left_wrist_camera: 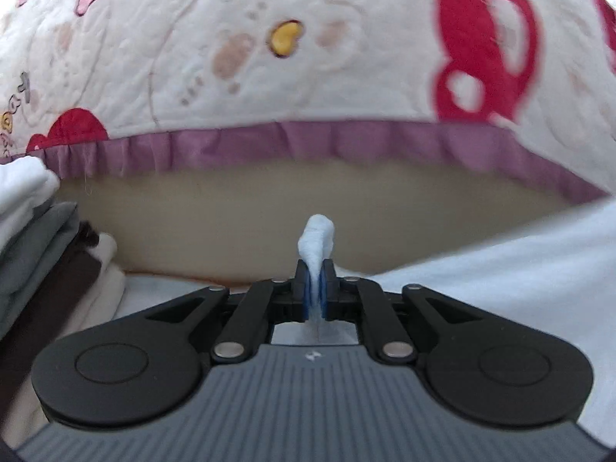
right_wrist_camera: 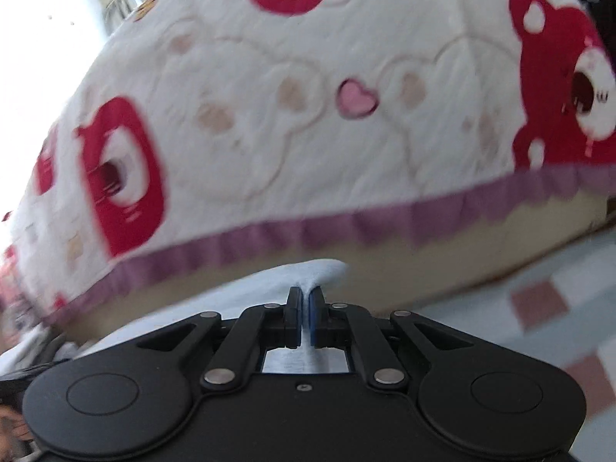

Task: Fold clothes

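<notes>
Left hand-held gripper (left_wrist_camera: 315, 283) at 6 o'clock, jaws pinched tight on bunched edge of pale blue garment (left_wrist_camera: 500, 269); fabric tuft pokes up between blue pads, rest spreads toward 3 o'clock. Right hand-held gripper (right_wrist_camera: 304, 308) also clamped on same pale blue garment (right_wrist_camera: 246, 288), cloth trailing toward 9 o'clock. Stack of folded clothes (left_wrist_camera: 34, 238) at 9 o'clock in left view. Beyond, bed (left_wrist_camera: 269, 200) with bear-print quilt (left_wrist_camera: 308, 57), purple frill along edge. Checkered floor (right_wrist_camera: 539, 300) at 3 o'clock in right view.
</notes>
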{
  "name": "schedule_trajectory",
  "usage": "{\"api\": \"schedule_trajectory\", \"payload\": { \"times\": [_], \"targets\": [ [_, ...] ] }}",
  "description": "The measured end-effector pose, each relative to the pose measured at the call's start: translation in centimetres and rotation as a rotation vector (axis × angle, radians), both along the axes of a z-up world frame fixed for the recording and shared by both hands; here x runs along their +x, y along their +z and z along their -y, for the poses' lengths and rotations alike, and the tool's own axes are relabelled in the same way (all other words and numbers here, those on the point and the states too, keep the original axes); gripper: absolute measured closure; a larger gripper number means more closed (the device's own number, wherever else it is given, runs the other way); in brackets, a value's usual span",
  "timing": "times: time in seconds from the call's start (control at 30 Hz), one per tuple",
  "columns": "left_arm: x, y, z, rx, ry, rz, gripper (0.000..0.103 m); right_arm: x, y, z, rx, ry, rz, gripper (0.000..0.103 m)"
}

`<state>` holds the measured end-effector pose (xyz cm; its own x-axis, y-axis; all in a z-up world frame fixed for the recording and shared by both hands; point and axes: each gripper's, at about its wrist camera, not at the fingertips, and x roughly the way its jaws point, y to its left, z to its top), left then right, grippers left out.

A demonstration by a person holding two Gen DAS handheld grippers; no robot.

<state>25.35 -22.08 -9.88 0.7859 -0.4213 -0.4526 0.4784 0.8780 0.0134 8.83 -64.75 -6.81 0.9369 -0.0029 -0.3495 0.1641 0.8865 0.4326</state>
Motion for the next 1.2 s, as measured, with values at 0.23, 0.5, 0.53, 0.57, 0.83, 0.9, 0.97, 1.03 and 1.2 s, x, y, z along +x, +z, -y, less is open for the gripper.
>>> {"api": "schedule_trajectory", "payload": {
  "times": [0.23,0.5,0.53,0.57,0.83,0.9,0.97,1.03,1.2],
  "targets": [
    [2.4,-8.5,2.1,0.266,0.008,-0.173,0.056,5.3,-8.0,-2.5,-0.1,-0.173,-0.32,0.084],
    [2.4,-7.8,1.3,0.245,0.033,-0.293,0.045,4.3,-6.7,-4.5,-0.06,0.013,-0.402,0.064],
    [2.1,-7.6,0.9,0.242,0.038,-0.322,0.045,3.9,-6.3,-4.6,-0.042,0.024,-0.409,0.064],
    [1.8,-7.5,0.6,0.239,0.044,-0.351,0.045,3.3,-5.8,-4.8,-0.037,0.034,-0.417,0.064],
    [-2.6,-7.4,-2.7,0.219,0.101,-0.552,0.045,-4.3,-1.6,-5.3,0.1,-0.013,-0.441,0.064],
    [-3.7,-7.4,-3.5,0.214,0.116,-0.601,0.045,-6.0,-1.1,-5.6,0.149,-0.056,-0.445,0.064],
    [-4.7,-7.4,-4.5,0.212,0.136,-0.638,0.045,-7.7,-0.6,-5.8,0.199,-0.099,-0.448,0.062],
    [-5.4,-7.1,-6.0,0.201,0.169,-0.656,0.045,-9.2,-0.5,-5.8,0.25,-0.146,-0.449,0.057],
    [-6.6,-7.2,-10.5,0.027,0.223,-0.79,0.045,-11.8,-1.8,-5.3,0.361,-0.245,-0.516,0.057]
  ]
}}
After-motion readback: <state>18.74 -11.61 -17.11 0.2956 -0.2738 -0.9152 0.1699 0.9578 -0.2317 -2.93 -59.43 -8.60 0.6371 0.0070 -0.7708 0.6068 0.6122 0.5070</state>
